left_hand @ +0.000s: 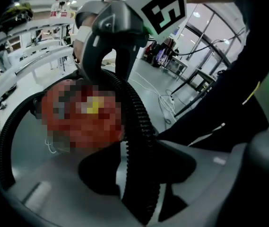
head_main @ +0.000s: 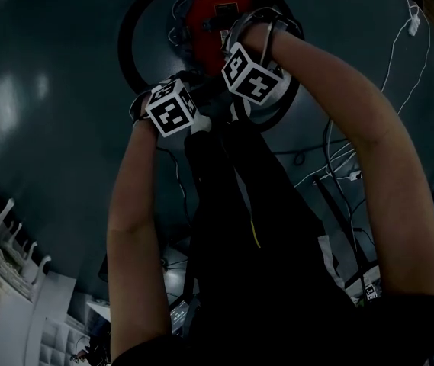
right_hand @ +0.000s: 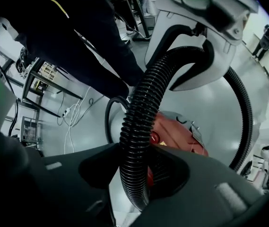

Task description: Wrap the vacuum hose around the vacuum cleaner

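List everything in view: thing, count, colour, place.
vacuum cleaner: one, red, on the floor, top of the head view
hose: one, black, ribbed, curving round the vacuum cleaner, running through both grippers
floor: grey, glossy
cables: several, white, on the floor at right
shelving: white, lower left
left gripper: one, grey, shut on the hose
right gripper: one, grey, shut on the hose
forearms: two, bare, reaching down
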The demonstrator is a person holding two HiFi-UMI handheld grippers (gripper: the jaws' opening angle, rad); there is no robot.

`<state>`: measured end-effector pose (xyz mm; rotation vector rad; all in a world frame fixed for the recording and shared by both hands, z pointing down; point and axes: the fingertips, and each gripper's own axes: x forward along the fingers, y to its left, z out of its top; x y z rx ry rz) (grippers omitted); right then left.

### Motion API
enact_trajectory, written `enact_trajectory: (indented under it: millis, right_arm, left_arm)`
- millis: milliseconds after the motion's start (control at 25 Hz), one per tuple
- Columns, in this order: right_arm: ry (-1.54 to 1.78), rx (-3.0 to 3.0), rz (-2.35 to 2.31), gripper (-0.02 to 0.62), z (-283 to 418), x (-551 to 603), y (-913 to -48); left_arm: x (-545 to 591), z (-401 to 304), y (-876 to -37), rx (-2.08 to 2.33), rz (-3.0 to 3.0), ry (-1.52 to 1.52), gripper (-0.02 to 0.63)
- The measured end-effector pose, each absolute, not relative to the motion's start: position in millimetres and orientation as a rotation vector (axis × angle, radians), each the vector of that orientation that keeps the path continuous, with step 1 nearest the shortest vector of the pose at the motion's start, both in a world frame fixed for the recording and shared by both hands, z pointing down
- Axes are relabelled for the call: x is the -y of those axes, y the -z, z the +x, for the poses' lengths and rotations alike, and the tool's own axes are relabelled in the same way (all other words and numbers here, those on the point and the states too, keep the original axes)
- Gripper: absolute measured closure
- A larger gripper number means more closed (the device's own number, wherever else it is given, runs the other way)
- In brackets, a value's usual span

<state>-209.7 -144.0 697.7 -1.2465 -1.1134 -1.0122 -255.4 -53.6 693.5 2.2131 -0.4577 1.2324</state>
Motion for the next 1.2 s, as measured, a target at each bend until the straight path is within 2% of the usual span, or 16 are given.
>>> enact_trajectory:
  millis: [120,320,440,520,1200]
  right_arm:
    - [1.009,1.112,-1.232,0.417,-210,146,-699]
    - [0.983,1.202,-1.123,0.41,-217,149,-699]
    - [0.968,1.321,-0.997,0.335,-232,156,-697]
    - [0.969,1.368,-0.946,0.309,-236,160,-694]
    - [0.939,1.477,-0.756,0.308,-225,187,-677]
  left_arm:
    - [51,-251,-691,0.4,2.201,-1.231,0.422]
    - [53,-256,-684,0.439,2.137,-1.134,0.425]
    - [54,-260,-685,0.482,2.102,-1.067,0.426]
    - [55,-259,-685,0.513,2.087,-1.027,0.426]
    - [49,-225,-709,0.866,1.821,-0.725,0.431]
